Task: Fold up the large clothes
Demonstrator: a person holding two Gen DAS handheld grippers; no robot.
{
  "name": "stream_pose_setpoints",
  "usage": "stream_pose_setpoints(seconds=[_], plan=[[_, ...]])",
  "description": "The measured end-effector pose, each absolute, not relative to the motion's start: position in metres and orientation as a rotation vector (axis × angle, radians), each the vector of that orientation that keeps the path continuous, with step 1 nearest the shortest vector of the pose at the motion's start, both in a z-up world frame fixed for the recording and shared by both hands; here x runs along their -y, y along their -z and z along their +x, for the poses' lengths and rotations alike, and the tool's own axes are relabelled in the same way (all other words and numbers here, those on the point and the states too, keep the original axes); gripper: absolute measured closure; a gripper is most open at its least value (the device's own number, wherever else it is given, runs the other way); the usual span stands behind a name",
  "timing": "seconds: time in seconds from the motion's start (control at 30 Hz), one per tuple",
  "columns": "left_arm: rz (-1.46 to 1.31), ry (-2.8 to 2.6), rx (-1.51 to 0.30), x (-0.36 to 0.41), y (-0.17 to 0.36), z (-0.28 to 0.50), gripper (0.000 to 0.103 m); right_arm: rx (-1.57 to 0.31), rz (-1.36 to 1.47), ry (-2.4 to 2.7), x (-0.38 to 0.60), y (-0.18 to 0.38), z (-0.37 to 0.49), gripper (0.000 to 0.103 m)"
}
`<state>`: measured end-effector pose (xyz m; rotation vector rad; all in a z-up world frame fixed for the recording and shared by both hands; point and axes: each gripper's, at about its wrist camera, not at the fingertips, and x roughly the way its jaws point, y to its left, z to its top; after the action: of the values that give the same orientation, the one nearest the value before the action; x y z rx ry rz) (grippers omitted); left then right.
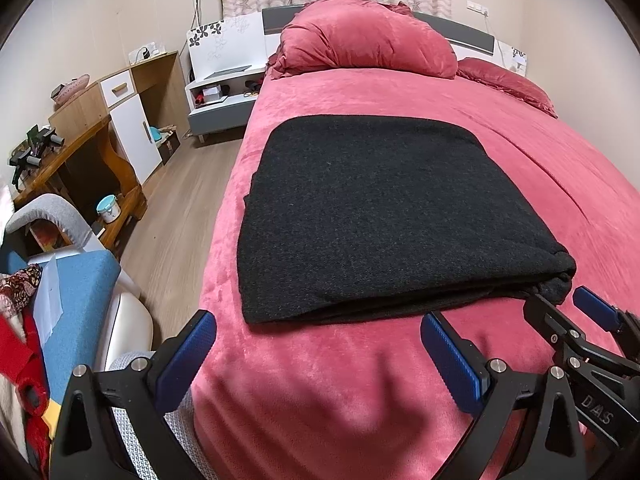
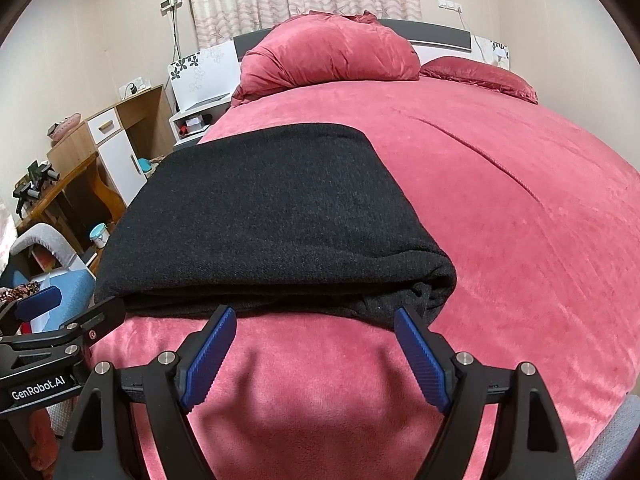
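Note:
A dark charcoal knitted garment (image 1: 384, 216) lies folded into a thick rectangle on the pink bed (image 1: 560, 184); it also shows in the right wrist view (image 2: 272, 216). My left gripper (image 1: 320, 330) is open and empty, just short of the garment's near edge. My right gripper (image 2: 314, 316) is open and empty, its tips at the garment's near right edge, apart from the cloth. The right gripper also shows in the left wrist view (image 1: 560, 304) beside the garment's near right corner. The left gripper shows at the left of the right wrist view (image 2: 60, 308).
A rolled pink duvet (image 1: 368, 40) and a pillow (image 1: 508, 80) lie at the bed's head. Left of the bed are wooden floor (image 1: 180, 200), a wooden desk and cabinet (image 1: 116, 120), a white nightstand (image 1: 224, 92) and a blue chair with clothes (image 1: 68, 292).

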<state>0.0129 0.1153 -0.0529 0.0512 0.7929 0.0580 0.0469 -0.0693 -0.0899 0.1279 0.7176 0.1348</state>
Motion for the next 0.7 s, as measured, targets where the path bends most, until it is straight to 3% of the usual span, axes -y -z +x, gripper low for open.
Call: stream_pose_setpoints(seconds=[0.7], plan=[[0.047, -0.062, -0.808, -0.1189, 0.0539, 0.015, 0.0, -0.723, 0.132, -0.156, 0.0715, 0.0925, 0.0473, 0.02]])
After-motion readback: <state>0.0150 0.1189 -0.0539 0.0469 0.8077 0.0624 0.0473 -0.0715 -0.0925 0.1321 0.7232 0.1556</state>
